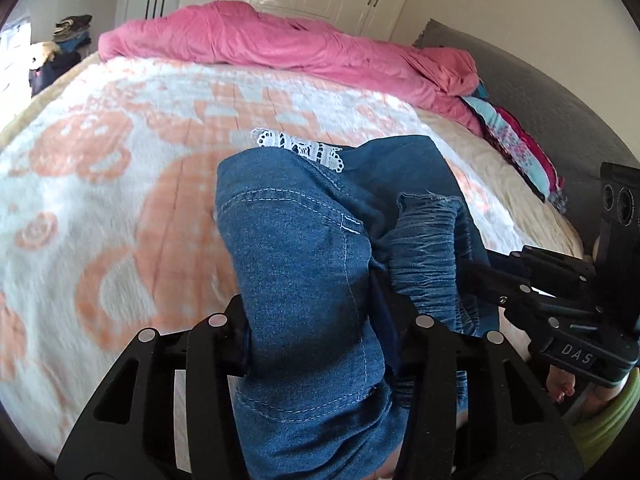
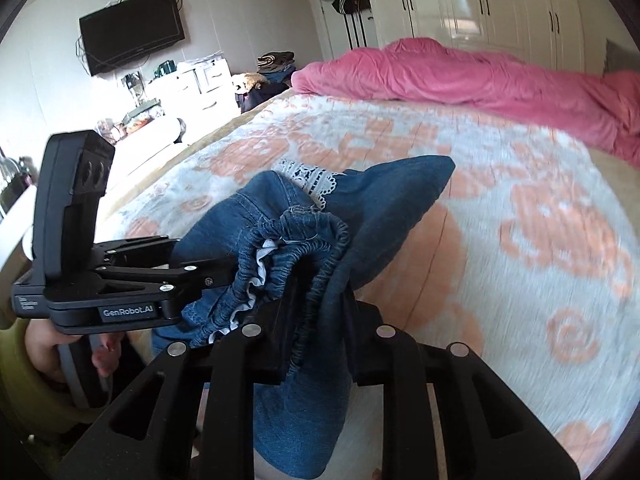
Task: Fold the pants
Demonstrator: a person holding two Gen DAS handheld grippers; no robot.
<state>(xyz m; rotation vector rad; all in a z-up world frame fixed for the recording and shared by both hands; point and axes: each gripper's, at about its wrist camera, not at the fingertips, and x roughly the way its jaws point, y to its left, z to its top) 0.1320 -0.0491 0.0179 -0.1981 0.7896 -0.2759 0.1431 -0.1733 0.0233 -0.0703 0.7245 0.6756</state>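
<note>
My left gripper [image 1: 320,344] has its jaws clamped on a thick bundle of blue denim, the pants [image 1: 304,264], which fill the gap between them and hang down past the bottom of my left view. My right gripper [image 2: 316,344] is likewise clamped, its jaws closed on the gathered elastic waistband [image 2: 304,240] of the same pants [image 2: 384,200]. The two grippers sit close together, side by side, each visible at the edge of the other's camera.

The pants are lifted off the bed, bunched rather than flat, with a strip of white lace trim [image 1: 304,148] showing at the far side of the bundle.

I judge this to be an early step: the garment is picked up at the waist but not yet spread. The next move probably calls for drawing my two grippers apart to stretch the waistband, then laying the pants flat on the bed.

Ahead lies the bed [image 2: 520,220], covered by a white and peach floral blanket [image 1: 120,160], with wide open surface for spreading. A rumpled pink duvet [image 1: 280,44] runs along the far side, and folded colourful cloth [image 1: 516,148] lies along the right side of the bed. White wardrobes [image 2: 500,0] stand beyond.
</note>
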